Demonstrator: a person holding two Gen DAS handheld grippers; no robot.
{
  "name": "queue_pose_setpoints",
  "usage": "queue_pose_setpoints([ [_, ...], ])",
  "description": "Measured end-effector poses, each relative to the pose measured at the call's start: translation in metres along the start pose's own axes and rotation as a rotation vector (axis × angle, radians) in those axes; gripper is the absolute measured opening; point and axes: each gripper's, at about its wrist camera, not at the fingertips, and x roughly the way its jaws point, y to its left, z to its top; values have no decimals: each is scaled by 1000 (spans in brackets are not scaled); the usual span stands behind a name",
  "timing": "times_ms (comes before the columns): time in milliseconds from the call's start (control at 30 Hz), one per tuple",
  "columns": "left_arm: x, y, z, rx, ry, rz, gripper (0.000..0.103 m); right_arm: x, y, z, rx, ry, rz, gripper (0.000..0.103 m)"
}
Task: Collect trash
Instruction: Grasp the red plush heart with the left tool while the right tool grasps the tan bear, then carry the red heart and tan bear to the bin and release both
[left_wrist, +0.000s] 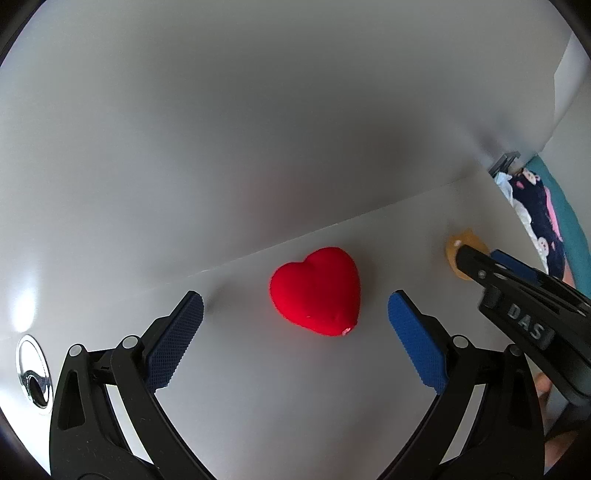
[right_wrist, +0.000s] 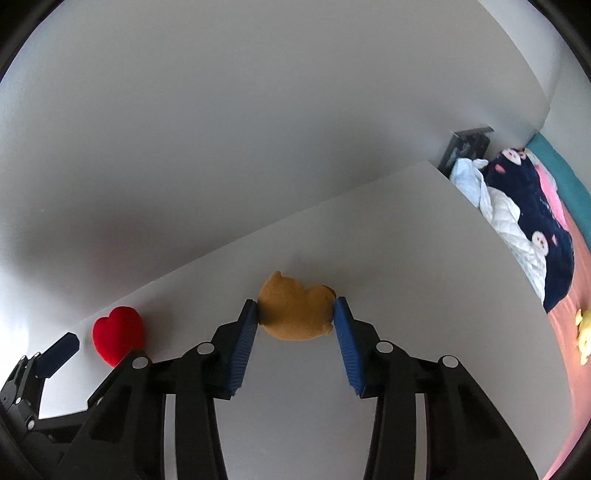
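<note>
A red plush heart (left_wrist: 317, 291) lies on the white table (left_wrist: 295, 413) near the wall. My left gripper (left_wrist: 295, 301) is open, its blue pads standing wide on either side of the heart without touching it. To the right, a tan plush toy (right_wrist: 293, 314) rests on the table with my right gripper (right_wrist: 294, 306) shut on it, both blue pads pressed against its sides. The left wrist view shows the right gripper (left_wrist: 480, 256) at the right, covering most of the tan toy (left_wrist: 467, 242). The right wrist view also shows the heart (right_wrist: 117, 334) and one left finger (right_wrist: 61, 349).
A white wall (left_wrist: 258, 129) rises directly behind both toys. A metal cable grommet (left_wrist: 33, 376) sits in the table at the far left. Past the table's right edge lie a bed with a dark patterned cloth (right_wrist: 532, 206), white bedding (right_wrist: 506, 218) and a small yellow toy (right_wrist: 585, 332).
</note>
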Motion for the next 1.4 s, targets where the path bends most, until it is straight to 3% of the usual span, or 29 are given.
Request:
queue_pose_setpoints([
  [67,3,-3,1,1,-13,23,86,0,-4,-1,7,0,1,44],
  [200,2,-2,5,-8,-41,18,48,-3,-10,-6,16,2,12,44],
  [333,-3,3,1,-21,-32,-16,48,-12,-17,-15,42,-4,37,44],
  [633,-51,-15,-35,56,-56,-78,47,-67,-41,-60,108,-35,65,44],
  [933,-124,-59,-109,183,-93,-164,47,-147,-70,-133,181,-76,14,44],
  [1400,-186,-126,-241,404,-64,-282,47,-247,-126,-278,329,-157,-53,44],
])
